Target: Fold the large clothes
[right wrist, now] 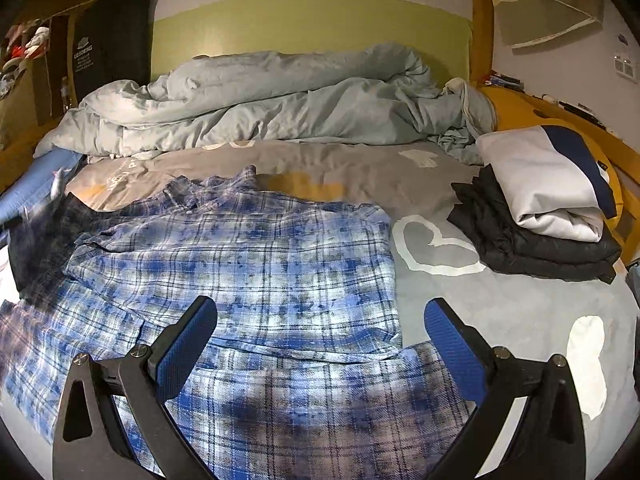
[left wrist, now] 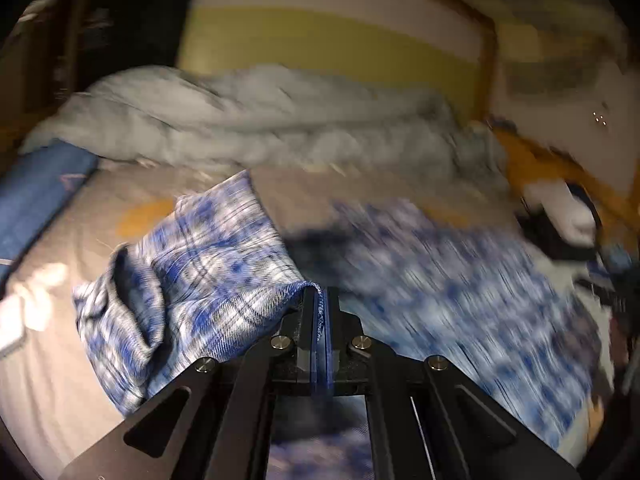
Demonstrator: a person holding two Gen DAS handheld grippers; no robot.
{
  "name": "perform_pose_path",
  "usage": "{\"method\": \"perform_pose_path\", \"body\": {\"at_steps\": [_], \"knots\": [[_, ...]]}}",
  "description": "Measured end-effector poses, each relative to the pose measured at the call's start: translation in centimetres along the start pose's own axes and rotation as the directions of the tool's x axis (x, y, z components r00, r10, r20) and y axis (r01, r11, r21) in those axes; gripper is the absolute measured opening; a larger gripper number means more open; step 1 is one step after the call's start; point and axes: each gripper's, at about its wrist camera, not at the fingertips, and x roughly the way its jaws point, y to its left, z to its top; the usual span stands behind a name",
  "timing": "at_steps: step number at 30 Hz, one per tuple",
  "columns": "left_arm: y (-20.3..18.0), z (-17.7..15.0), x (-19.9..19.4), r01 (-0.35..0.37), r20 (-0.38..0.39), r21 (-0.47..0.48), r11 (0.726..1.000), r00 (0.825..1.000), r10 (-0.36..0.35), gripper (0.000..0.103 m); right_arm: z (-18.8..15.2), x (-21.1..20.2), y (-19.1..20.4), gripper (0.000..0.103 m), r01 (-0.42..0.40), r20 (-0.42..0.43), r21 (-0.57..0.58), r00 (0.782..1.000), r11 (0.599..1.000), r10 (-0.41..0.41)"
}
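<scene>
The blue plaid shirt (right wrist: 248,256) lay spread on the grey bedsheet (right wrist: 500,300), in front of the rumpled pale duvet (right wrist: 280,96). The left gripper (left wrist: 320,300) had its jaws pinched tight on a hem of that shirt, lifting a fold. The right gripper (right wrist: 320,344) hovered over the shirt's near edge, jaws wide, holding nothing. Folded clothes (right wrist: 540,208) sat to the shirt's right

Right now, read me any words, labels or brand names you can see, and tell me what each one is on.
"LEBOENG", roughly, small and uncertain: white print on the dark hanging bag.
Lines beneath it: too small to read.
White lettering on the grey bedsheet: partly hidden, unreadable.
Plaid shirt, folded clothes stack: no visible text.
</scene>
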Motion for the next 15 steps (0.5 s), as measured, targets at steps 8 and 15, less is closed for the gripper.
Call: {"method": "perform_pose_path", "body": {"at_steps": [8,15], "knots": [[-2.2,-2.0,-0.8,-0.055,-0.038,-0.014,0.998,0.998,0.054,0.036,-0.6,0.1,-0.9,0.103,0.016,-0.003,0.009,1.0,1.0,-0.016],[-2.0,-2.0,-5.4,-0.152,0.091,-0.068,0.986,0.983,0.158,0.078,-1.2,0.0,-1.0,0.103,0.015,-0.011,0.015,1.0,1.0,-0.015]]}}
